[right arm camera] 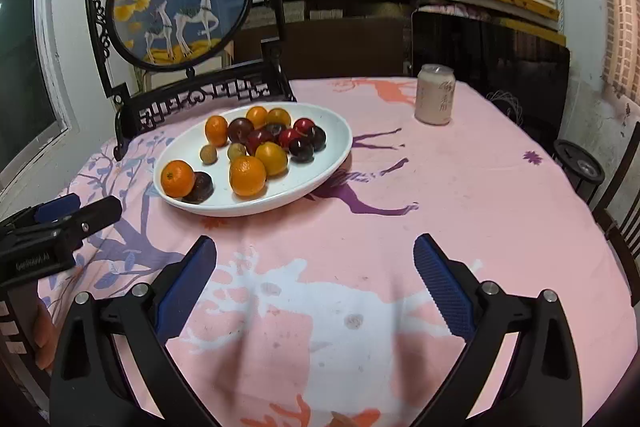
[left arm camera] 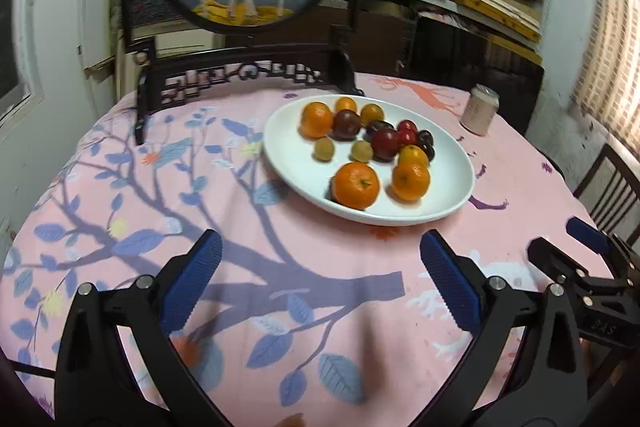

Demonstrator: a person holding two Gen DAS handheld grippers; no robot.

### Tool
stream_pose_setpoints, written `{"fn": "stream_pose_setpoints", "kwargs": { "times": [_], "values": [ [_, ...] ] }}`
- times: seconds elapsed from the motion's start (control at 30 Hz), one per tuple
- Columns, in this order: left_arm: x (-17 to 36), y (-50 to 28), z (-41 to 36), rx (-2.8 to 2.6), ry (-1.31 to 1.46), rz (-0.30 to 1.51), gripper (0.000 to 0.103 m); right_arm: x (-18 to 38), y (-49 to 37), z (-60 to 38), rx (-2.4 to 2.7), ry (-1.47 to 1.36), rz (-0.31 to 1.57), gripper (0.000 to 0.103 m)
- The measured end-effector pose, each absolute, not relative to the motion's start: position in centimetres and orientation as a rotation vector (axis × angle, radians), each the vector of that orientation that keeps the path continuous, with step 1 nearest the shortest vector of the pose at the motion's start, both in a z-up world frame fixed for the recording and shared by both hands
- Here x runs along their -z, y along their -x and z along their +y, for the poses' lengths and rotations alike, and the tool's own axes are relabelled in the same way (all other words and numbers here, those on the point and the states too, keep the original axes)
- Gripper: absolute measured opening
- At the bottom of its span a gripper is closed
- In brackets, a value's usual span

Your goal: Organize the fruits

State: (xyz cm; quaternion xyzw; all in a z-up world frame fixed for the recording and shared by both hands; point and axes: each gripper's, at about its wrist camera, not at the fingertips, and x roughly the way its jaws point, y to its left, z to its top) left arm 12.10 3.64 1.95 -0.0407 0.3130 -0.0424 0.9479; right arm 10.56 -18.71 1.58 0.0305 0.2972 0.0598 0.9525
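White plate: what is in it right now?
The white plate holds oranges, dark red plums and two small tan fruits. Fruit behind others is partly hidden.

Table (right arm camera: 460, 211) under pink printed cloth, ahead of my claws. On it: white plate (right arm camera: 320, 171) of fruit ahead-left of my right claw; can (right arm camera: 435, 95) beyond; framed deer screen (right arm camera: 180, 3) behind the plate.

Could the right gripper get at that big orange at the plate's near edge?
Probably yes. The right gripper is open and holds nothing, and only bare tablecloth lies between it and the orange, which sits at the plate's rim, a dark fruit beside it.
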Motion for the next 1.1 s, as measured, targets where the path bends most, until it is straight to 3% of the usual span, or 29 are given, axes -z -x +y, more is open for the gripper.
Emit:
{"fn": "stream_pose_setpoints", "kwargs": {
  "times": [0.3,1.1],
  "values": [
    [-2.3,-11.5,3.9,-0.13,-0.001,0.628,0.101,-1.8,-9.9,-18.5,-0.13,-0.075,0.582,0.101],
    [-2.7,-10.7,2.5,-0.01,-0.018,0.612,0.101,-1.4,-9.7,-17.0,-0.159,-0.017,0.603,0.101]
  ]
}}
